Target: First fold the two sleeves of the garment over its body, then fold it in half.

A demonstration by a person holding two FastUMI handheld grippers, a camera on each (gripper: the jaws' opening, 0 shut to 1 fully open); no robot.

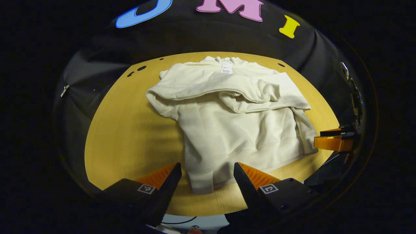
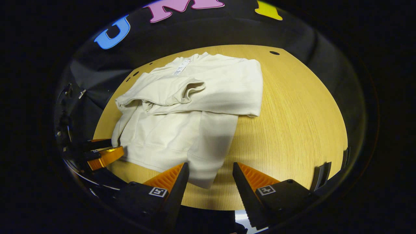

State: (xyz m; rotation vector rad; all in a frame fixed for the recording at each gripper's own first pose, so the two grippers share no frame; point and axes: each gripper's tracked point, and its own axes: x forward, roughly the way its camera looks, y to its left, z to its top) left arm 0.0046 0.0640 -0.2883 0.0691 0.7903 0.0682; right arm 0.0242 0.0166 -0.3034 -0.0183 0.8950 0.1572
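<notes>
Light wood table [image 1: 130, 130] with small holes [image 1: 141, 68] along its far edge. Black cloth wall [image 1: 201, 35] behind, creased.

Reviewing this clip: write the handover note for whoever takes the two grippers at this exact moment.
Left gripper: open, empty, hovering over the near hem corner.
Right gripper: open, empty, at the other hem corner.
Cream sweatshirt lies flat on the wooden table, collar and tag at the far side.
Done: both sleeves lie folded across the chest.
Left: grip the hem at both corners and fold the body in half toward the collar.
</notes>
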